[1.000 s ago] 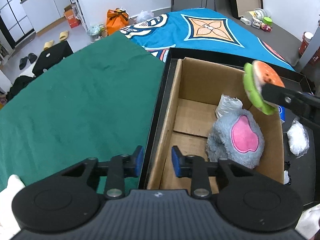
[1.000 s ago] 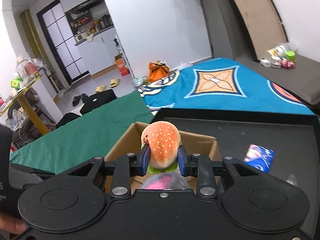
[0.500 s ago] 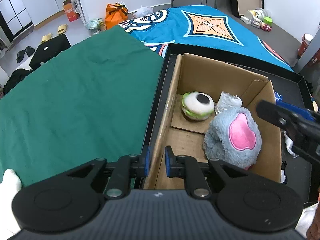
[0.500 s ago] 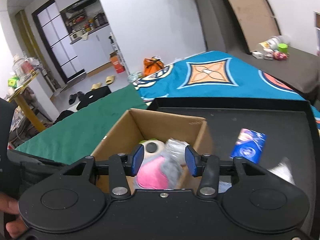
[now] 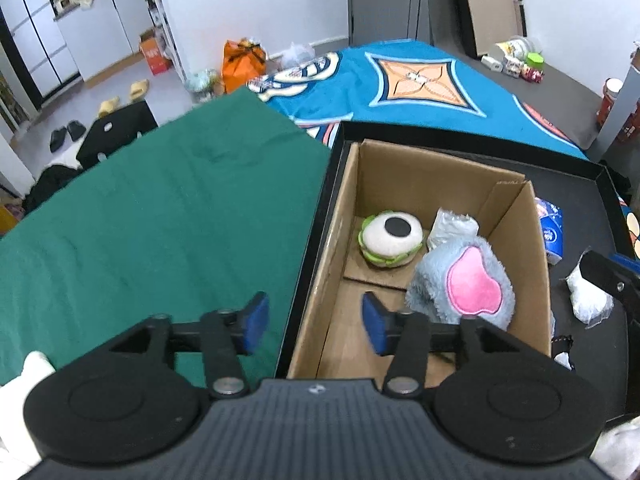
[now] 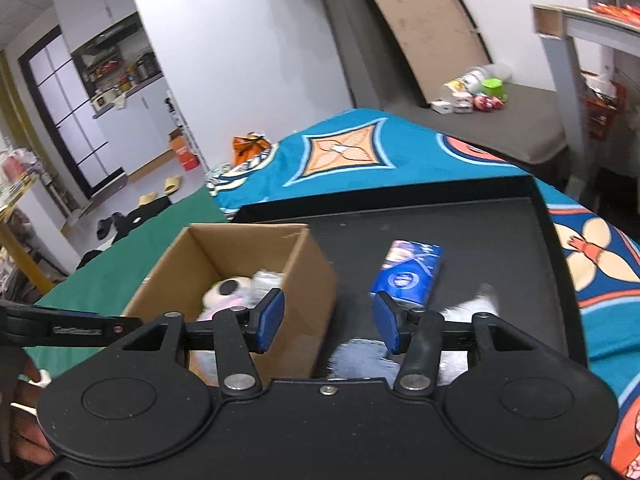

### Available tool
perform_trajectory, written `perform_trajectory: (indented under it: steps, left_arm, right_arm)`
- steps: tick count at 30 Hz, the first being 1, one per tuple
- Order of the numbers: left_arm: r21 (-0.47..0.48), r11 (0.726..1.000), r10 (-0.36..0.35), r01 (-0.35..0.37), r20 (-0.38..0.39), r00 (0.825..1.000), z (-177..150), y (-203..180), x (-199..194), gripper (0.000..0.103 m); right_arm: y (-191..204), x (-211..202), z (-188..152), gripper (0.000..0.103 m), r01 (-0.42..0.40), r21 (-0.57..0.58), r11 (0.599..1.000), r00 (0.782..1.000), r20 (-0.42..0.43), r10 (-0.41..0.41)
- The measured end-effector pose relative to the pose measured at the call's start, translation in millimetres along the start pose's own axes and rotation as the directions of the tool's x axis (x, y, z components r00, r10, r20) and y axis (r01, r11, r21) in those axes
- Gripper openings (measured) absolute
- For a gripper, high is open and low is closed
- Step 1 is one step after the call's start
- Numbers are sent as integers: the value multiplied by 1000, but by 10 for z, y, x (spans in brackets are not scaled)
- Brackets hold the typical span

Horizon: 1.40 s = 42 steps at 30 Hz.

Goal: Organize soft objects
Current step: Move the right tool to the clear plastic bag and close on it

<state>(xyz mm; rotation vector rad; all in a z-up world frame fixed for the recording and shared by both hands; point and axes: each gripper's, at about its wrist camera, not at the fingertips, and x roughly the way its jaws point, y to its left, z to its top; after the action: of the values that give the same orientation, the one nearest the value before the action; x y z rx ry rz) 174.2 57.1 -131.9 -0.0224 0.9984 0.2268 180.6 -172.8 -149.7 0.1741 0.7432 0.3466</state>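
Note:
A cardboard box (image 5: pixel 516 216) stands in a black tray (image 5: pixel 316 236). Inside it lie a burger plush (image 5: pixel 391 238), upside down, a grey plush with a pink patch (image 5: pixel 464 284) and a small clear bag (image 5: pixel 452 226). My left gripper (image 5: pixel 314 322) is open and empty, straddling the box's near left wall. My right gripper (image 6: pixel 328 322) is open and empty, above the box's right wall (image 6: pixel 308 280); the burger plush (image 6: pixel 226 292) shows inside. A blue tissue pack (image 6: pixel 408 272) and a white fluffy item (image 6: pixel 476 304) lie on the tray to the right.
A green cloth (image 5: pixel 152 208) covers the surface left of the tray. A blue patterned blanket (image 5: pixel 400 84) lies behind. The tissue pack (image 5: pixel 552 232) and a white bag (image 5: pixel 588 296) lie right of the box. The right gripper's finger (image 5: pixel 612 280) enters at the right edge.
My right gripper let go of the burger plush, which now lies in the box, and moved right. My left gripper closed partway, then opened wide.

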Motion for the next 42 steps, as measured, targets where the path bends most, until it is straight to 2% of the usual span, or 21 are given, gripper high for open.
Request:
perform_trajectory:
  steps: [2,5,9,19,24,35,42]
  left_arm:
    - [12,1000,18,-18,3,1000,6,-33,-20,63]
    - [34,998,59,-59,-6,998,12,-83,-29,68]
    - [43,998,49,-46,-68,996,24,-136,2,68]
    - [94,992,91,-82,-94,991,13,-315,55,69]
    - [101,990,108,-97,-108,988,40,-357,95,69]
    - [119,984,151,-135,-137,979,48,-428,238,70]
    - [126,983,155,-137,-150,976,47,-432,273,71]
  right_arm:
    - [-62,12,-11,50,13,4,1000,1000,-2,-13]
    - [-150,20,-41,55,26,9,1000,1000,-7,-26]
    - [-247,27,-85,56,37,5,999,999,-15,-37]
    - [-490,120,-205,56,50,-13,999,997,-59,-50]
    - [-662,166,-217,56,47,23,999,998,-51,-46]
    - [-1018,319,-149,56,104,122,987,994,-29,-101]
    - [-1066,541,-278,58,163,110,981,982,-112,-151]
